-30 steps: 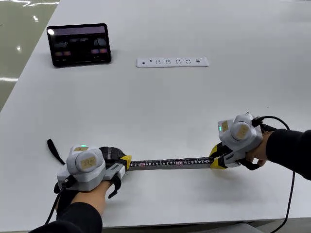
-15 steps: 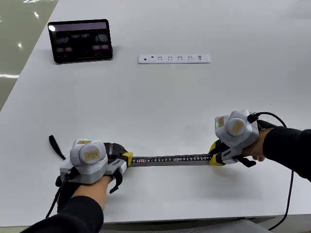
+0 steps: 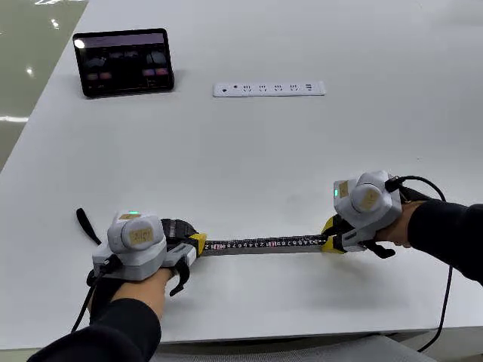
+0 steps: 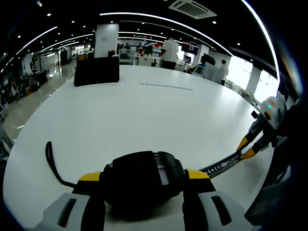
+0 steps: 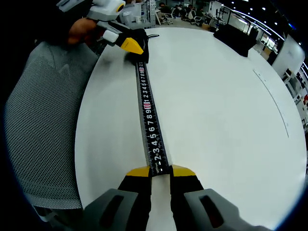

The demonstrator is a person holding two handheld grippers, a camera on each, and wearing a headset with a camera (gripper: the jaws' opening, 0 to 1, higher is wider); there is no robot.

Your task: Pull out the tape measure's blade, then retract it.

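The black tape measure case [image 4: 142, 175] sits on the white table, clamped between the yellow-tipped jaws of my left gripper [image 3: 189, 247], which is shut on it. Its black blade [image 3: 264, 243] with white numbers lies flat along the table to the right. My right gripper [image 3: 330, 236] is shut on the blade's tip; in the right gripper view the blade [image 5: 150, 118] runs from between the pinched jaws of that gripper [image 5: 159, 171] away to the case [image 5: 139, 41]. A black wrist strap [image 3: 85, 226] trails off the case's left side.
A black tablet [image 3: 124, 62] stands at the far left of the table [image 3: 249, 158]. A white power strip [image 3: 269, 89] lies at the back middle. The table's front edge runs just below both hands. A black cable [image 3: 450, 286] hangs off the right gripper.
The right gripper has moved slightly left toward the case, so the exposed blade is a little shorter. The left gripper and case stay put. The head camera has shifted a bit.
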